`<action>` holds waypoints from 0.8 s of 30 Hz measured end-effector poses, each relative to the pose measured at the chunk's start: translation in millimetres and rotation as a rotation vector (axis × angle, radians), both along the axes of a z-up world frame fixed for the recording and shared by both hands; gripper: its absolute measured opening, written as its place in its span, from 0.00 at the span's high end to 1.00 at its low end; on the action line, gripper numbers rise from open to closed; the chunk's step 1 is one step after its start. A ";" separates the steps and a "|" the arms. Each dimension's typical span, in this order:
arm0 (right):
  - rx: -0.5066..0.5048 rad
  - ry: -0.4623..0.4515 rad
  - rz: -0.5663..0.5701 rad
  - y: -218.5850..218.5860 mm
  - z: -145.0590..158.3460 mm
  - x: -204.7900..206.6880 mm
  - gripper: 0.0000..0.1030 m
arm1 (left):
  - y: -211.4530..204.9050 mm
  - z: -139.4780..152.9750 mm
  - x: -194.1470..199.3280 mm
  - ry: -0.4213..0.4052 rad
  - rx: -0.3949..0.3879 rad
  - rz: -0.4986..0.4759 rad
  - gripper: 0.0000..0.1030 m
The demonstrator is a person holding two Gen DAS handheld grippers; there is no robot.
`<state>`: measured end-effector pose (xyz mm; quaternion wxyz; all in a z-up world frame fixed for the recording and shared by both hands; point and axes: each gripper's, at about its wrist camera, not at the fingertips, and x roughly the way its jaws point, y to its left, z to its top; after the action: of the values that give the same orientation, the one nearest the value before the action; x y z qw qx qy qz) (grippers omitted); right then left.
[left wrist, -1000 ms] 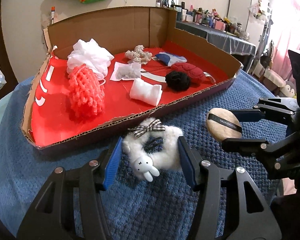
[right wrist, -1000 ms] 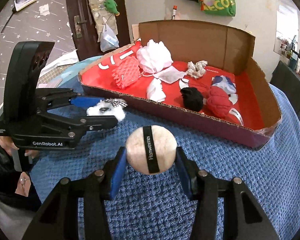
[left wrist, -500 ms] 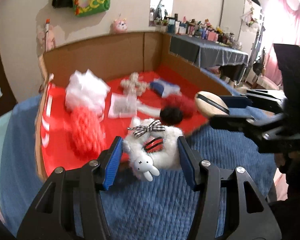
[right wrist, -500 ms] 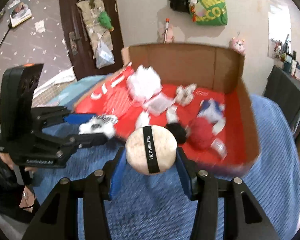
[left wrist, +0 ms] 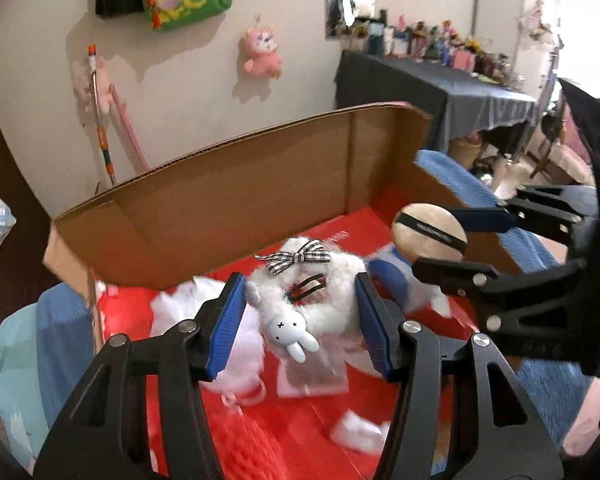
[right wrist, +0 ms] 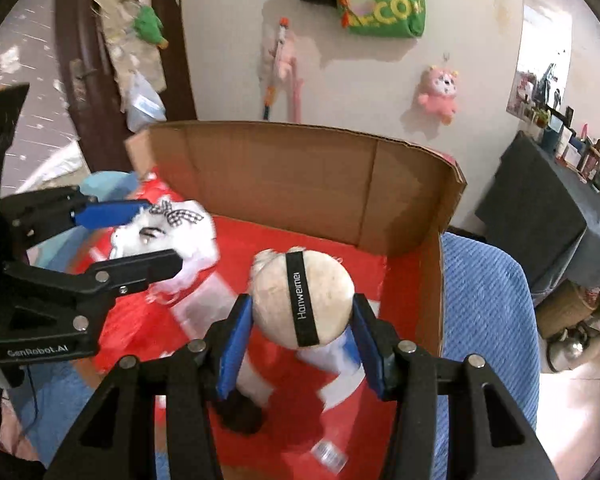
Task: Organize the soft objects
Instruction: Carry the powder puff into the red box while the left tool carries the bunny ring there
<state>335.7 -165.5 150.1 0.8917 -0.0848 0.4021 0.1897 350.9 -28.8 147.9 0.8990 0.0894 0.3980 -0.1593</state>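
My left gripper [left wrist: 300, 320] is shut on a white fluffy scrunchie [left wrist: 332, 280] that carries a checked bow and a small white rabbit charm. It hangs above the red floor of the cardboard box [left wrist: 236, 200]. Over the box's right side my right gripper [right wrist: 300, 320] is shut on a round beige powder puff [right wrist: 304, 296] with a black strap. In the left wrist view the puff [left wrist: 428, 236] shows at the right; in the right wrist view the scrunchie [right wrist: 168, 236] shows at the left.
Inside the box lie a white mesh pouf [left wrist: 236, 336], a red mesh sponge [left wrist: 244, 448], a clear packet [left wrist: 312, 372], a black pompom [right wrist: 240, 416] and blue-and-white cloth [right wrist: 332, 356]. A blue towel [right wrist: 484, 300] covers the table. Plush toys hang on the wall behind.
Both grippers have lifted off the blue towel and carried their objects forward over the box's front wall; they now hover above the red floor, nearer the back wall.
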 end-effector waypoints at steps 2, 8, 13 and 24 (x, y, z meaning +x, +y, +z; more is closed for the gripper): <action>-0.030 0.045 -0.017 5.0 -4.4 21.0 0.49 | -1.1 -7.5 22.4 0.034 0.022 0.032 0.49; -0.094 0.164 -0.076 11.4 -29.2 65.6 0.49 | -5.4 -34.3 60.9 0.099 0.089 0.086 0.49; -0.119 0.210 -0.105 12.0 -44.2 84.8 0.49 | -9.6 -48.9 75.0 0.132 0.101 0.110 0.49; -0.153 0.243 -0.151 22.9 -59.0 97.6 0.49 | -16.8 -66.6 88.6 0.160 0.140 0.143 0.49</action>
<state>433.3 -142.6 91.2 0.8392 -0.0986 0.5255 0.0998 439.5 -45.5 81.3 0.8650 0.1105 0.4840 -0.0733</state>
